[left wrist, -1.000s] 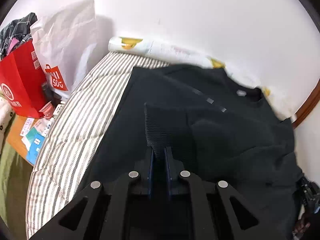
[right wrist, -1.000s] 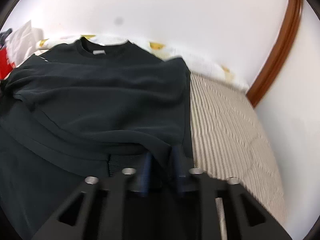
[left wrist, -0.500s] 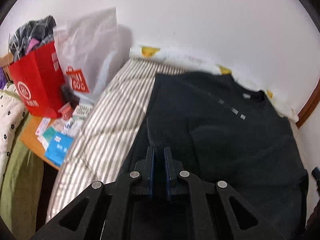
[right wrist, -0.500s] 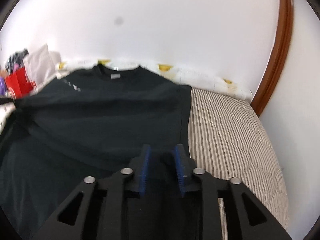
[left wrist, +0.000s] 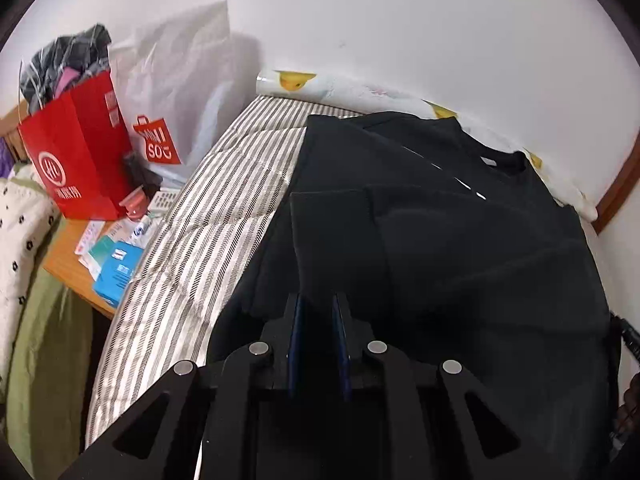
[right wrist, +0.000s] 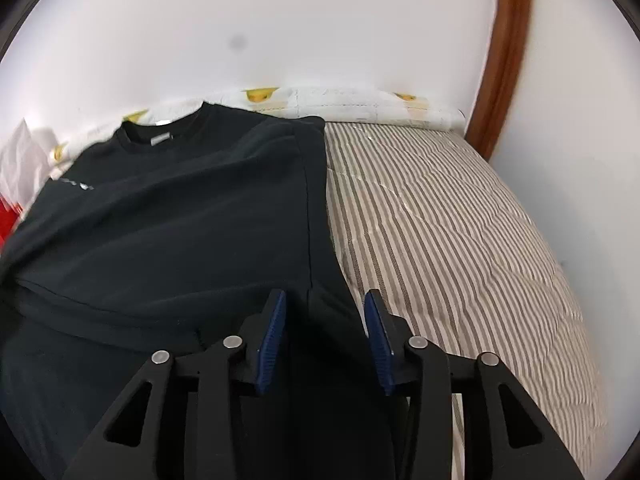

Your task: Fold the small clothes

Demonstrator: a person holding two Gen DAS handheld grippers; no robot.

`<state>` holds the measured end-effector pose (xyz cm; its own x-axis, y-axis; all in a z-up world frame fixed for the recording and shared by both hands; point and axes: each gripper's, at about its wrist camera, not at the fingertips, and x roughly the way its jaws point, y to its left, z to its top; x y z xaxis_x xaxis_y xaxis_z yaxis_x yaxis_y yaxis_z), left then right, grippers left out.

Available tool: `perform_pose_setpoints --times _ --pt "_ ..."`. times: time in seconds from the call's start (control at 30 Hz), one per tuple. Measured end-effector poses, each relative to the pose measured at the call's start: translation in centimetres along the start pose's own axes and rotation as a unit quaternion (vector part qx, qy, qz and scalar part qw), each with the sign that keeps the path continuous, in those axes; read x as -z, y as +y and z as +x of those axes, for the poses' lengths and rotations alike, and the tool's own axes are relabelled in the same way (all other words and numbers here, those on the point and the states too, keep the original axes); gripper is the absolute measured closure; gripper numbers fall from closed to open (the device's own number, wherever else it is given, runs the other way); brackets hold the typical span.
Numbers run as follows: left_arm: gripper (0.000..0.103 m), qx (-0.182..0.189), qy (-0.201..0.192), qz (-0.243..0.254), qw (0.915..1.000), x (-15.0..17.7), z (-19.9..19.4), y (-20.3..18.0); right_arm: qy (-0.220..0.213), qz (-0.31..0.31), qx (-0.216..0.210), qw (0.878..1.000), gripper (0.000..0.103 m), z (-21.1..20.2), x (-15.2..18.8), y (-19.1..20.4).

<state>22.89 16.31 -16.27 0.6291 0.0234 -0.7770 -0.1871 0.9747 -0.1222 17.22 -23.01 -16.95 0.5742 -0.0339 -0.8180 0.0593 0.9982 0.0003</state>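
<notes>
Beyond the left edge of the bed, on the low wooden side table, we note a red paper bag, a white shopping bag and some small boxes; none of them belongs to the fold, and we keep the left hand clear of them. On the striped bed cover the black sweatshirt lies lengthwise, collar toward the far edge by the wall, with both sides already turned in over the body. The left gripper hangs over the sweatshirt's left side near the near edge; its jaws have just been opening a little and now stand a narrow slit apart, with the dark ribbed cuff of the folded sleeve running between them. Against black fabric we cannot tell whether the pads press on it. Toward the right, the right gripper sits over the right folded edge of the black sweatshirt; its jaws have just been opening and stand clearly spread, cloth lying between the blue pads but not pinched. Bare striped cover runs on to the right edge. Our judgement: this is the letting-go after the side folds. To do it well we would finish opening the left jaws before lifting, raise both grippers straight up so no pad drags the sleeve back out, then check that both long edges run parallel before taking the hem for the crosswise fold toward the collar.
</notes>
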Motion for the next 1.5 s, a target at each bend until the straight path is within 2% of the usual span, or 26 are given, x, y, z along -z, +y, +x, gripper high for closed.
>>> perform_pose_setpoints --times 0.17,0.33,0.53,0.77,0.93,1.0,1.07,1.13,1.5 --pt "0.088 0.021 -0.011 0.003 0.9997 1.5 -2.3 -0.6 -0.005 0.009 -0.012 1.000 0.060 -2.7 1.4 -0.5" --pt "0.088 0.007 -0.023 0.017 0.9996 3.0 -4.8 -1.2 -0.020 0.017 0.007 1.000 0.060 -5.4 3.4 -0.9" --pt "0.088 0.022 -0.031 0.015 0.9992 5.1 -8.2 -1.1 -0.002 0.020 -0.025 0.999 0.060 -7.9 5.9 -1.4" --pt "0.088 0.019 -0.028 0.044 0.9985 8.2 -10.9 -1.2 0.002 -0.013 -0.032 0.999 0.060 -10.5 8.9 -1.0" --pt "0.088 0.022 -0.018 0.034 0.9990 9.7 -11.7 0.0 0.008 -0.016 -0.039 0.999 0.060 -11.9 10.5 -1.5" --pt "0.084 0.021 -0.012 0.026 0.9994 10.2 -11.7 0.8 0.012 -0.008 -0.044 0.999 0.060 -12.3 11.1 -2.0" --pt "0.070 0.029 -0.008 0.013 0.9995 10.7 -11.6 1.7 0.010 -0.007 -0.038 0.999 0.060 -12.5 11.4 -2.3" --pt "0.063 0.033 -0.006 0.007 0.9994 11.4 -11.5 2.4 0.005 -0.006 -0.029 1.000 0.060 -12.8 12.0 -2.6" --pt "0.063 0.042 0.023 0.006 0.9988 15.4 -11.0 4.3 0.022 0.012 -0.045 0.999 0.060 -11.5 15.6 -4.2"
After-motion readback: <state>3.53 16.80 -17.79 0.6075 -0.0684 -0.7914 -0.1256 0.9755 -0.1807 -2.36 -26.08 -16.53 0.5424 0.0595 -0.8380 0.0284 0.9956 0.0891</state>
